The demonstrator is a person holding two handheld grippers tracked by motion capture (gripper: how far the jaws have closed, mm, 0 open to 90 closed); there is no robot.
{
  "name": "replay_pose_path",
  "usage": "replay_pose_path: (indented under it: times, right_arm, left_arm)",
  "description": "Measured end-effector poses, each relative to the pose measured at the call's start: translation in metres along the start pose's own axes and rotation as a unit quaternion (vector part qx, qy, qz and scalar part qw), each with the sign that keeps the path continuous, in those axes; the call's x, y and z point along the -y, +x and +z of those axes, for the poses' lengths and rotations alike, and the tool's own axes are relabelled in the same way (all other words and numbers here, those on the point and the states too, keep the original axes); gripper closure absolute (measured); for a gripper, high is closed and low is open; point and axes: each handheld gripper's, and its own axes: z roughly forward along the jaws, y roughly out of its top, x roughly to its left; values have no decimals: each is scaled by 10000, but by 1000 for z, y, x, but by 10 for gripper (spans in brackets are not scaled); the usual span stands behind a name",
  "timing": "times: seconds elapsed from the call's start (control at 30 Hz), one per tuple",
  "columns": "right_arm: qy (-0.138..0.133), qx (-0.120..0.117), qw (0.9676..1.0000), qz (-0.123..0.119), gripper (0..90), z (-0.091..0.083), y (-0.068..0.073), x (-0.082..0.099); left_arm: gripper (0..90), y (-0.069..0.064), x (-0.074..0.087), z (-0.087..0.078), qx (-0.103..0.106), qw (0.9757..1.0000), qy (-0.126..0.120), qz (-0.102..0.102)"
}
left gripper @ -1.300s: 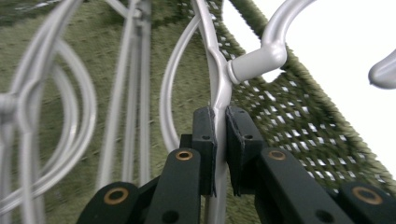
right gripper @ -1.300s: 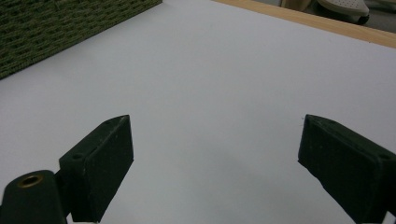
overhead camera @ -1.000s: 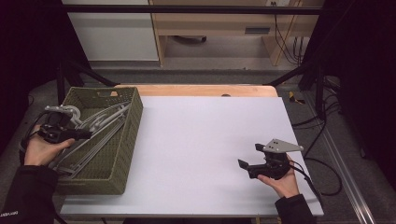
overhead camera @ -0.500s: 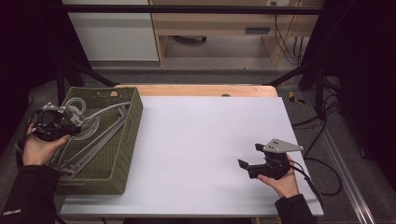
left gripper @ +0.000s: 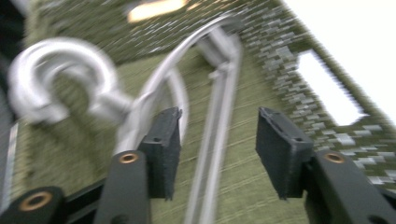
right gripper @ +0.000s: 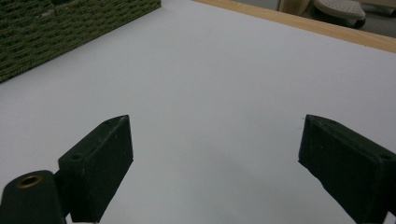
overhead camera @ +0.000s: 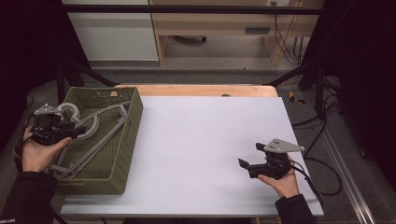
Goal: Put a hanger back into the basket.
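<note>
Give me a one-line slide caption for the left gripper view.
Open left claw poised over metal hangers inside a green woven basket.

From the high view I get an evenly lit white worktop (overhead camera: 201, 140) ringed by dark surroundings. My left gripper view is smeared with motion blur across the olive woven basket (left gripper: 261, 56), its handle slot blown out. My right gripper view is sharp, soft shadows only.

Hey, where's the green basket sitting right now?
In the high view the green basket sits at the table's left edge, holding metal hangers, with the left gripper over it.
</note>
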Motion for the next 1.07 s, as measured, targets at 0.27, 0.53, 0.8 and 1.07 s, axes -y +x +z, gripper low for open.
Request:
replay_pose_path:
  times: [0.27, 0.53, 0.8, 1.07]
  right_arm:
    - [-135, 33, 9999, 34, 88, -3, 0, -1]
    - [-339, 125, 9993, 93, 68, -8, -1, -2]
    - [-468, 211, 9986, 121, 48, -11, -3, 0]
    - [-563, 282, 9979, 170, 38, -16, -6, 1]
  left_arm:
    - [321, -45, 5, -12, 726, 9948, -678, 236]
    - [158, -89, 27, -16, 1155, 9854, -1223, 267]
    - [113, -122, 48, -12, 1203, 9825, -1355, 434]
    - [107, -130, 61, -6, 1293, 9808, -1399, 403]
